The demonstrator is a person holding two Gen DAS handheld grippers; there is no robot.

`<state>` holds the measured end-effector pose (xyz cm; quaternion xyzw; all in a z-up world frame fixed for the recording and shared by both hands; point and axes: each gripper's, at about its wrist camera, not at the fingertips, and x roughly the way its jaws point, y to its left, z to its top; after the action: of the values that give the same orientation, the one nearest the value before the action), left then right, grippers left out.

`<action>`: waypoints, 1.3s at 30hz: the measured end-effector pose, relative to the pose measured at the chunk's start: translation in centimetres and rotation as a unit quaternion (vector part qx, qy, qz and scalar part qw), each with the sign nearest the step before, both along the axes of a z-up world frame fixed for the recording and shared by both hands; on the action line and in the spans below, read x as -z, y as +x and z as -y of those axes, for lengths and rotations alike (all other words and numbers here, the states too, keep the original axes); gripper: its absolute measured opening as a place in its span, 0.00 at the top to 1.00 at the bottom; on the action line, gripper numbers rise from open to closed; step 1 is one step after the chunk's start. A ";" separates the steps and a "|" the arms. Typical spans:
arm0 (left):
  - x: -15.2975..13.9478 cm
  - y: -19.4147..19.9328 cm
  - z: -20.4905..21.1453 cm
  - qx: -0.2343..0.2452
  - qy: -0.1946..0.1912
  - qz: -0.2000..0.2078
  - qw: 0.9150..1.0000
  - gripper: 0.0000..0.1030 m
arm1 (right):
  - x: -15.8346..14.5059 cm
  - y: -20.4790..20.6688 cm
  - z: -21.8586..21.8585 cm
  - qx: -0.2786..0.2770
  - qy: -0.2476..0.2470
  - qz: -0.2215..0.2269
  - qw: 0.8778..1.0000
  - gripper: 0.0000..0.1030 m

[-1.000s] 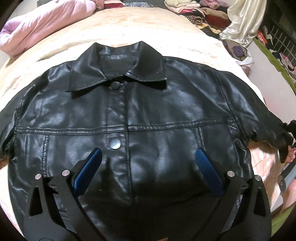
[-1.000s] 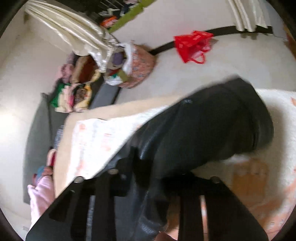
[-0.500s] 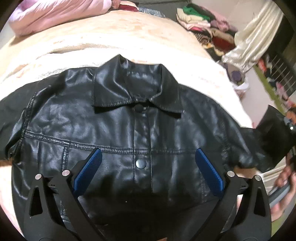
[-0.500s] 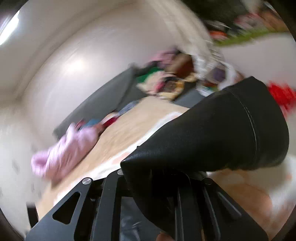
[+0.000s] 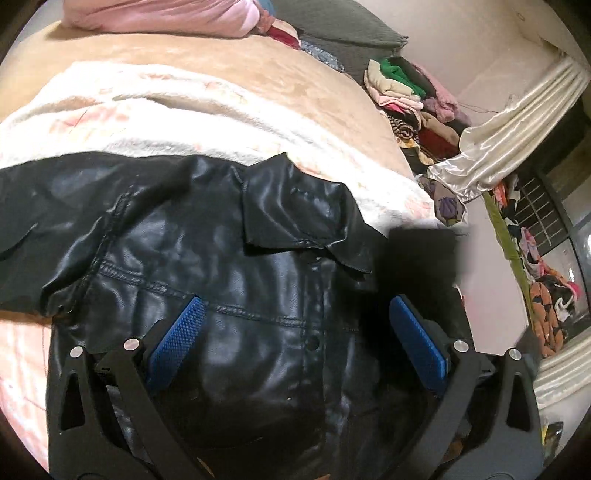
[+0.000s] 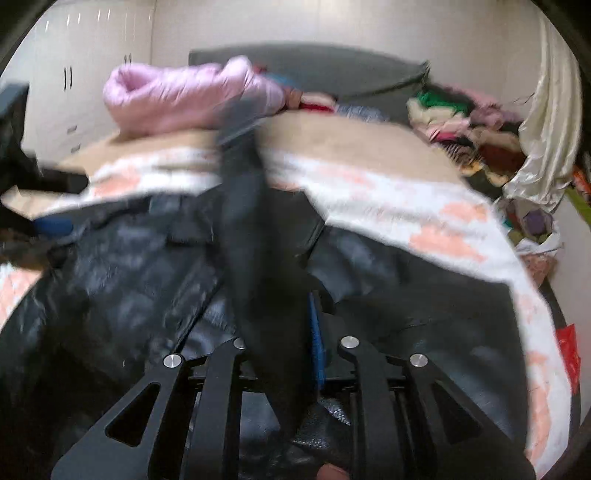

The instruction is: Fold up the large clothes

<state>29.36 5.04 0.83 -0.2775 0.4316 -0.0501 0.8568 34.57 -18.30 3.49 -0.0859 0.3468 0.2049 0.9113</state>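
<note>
A black leather jacket (image 5: pixel 229 280) lies front up on the bed, collar (image 5: pixel 295 206) away from me. My left gripper (image 5: pixel 295 339) hovers open and empty over the jacket's chest, blue pads spread wide. My right gripper (image 6: pixel 284 332) is shut on the jacket's sleeve (image 6: pixel 255 266), which stands up between the fingers over the jacket body (image 6: pixel 110 280). In the left wrist view the lifted sleeve (image 5: pixel 417 258) shows as a dark blur at the jacket's right shoulder.
The bed carries a white and peach blanket (image 5: pixel 155 122) over a tan cover (image 5: pixel 229 62). A pink puffy jacket (image 5: pixel 166 18) lies at the head of the bed. A pile of clothes (image 5: pixel 413 99) and a cream curtain (image 5: pixel 509 129) stand to the right.
The right gripper has swung the held sleeve inward over the jacket's body. The left gripper has turned right and stayed open above the chest.
</note>
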 end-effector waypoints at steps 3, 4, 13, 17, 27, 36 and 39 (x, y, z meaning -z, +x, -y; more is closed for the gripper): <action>0.7 -0.3 -0.3 0.002 -0.013 -0.005 1.000 0.09 | 1.8 -0.8 -1.2 -0.013 -0.017 -0.026 0.999 0.84; 0.9 -0.3 -0.5 0.004 -0.020 -0.007 1.000 0.09 | 2.1 -0.6 -1.4 -0.014 -0.023 -0.029 0.999 0.84; 4.7 -0.2 1.0 0.033 -0.092 -0.056 0.994 0.09 | 1.6 -2.5 -2.6 -0.079 -0.011 -0.086 0.993 0.12; 5.7 0.1 2.5 0.049 -0.114 -0.068 0.990 0.09 | -0.7 -2.9 -0.1 -0.060 0.031 -0.082 0.994 0.12; 7.4 1.9 5.1 0.038 -0.095 -0.094 0.990 0.38 | -4.4 -3.0 8.6 0.054 0.120 -0.055 0.990 0.12; 5.0 2.3 8.0 0.091 -0.049 -0.051 0.993 0.98 | -4.8 -2.3 13.5 0.142 0.165 -0.056 0.974 0.12; 2.2 1.9 10.0 0.130 -0.051 -0.014 0.990 0.99 | -5.0 -2.3 15.0 0.166 0.184 -0.053 0.967 0.12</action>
<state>31.23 -4.91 -1.34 -0.2630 0.4729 -0.1790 0.8217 32.32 -33.25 8.45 0.1527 0.3606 0.1151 0.9129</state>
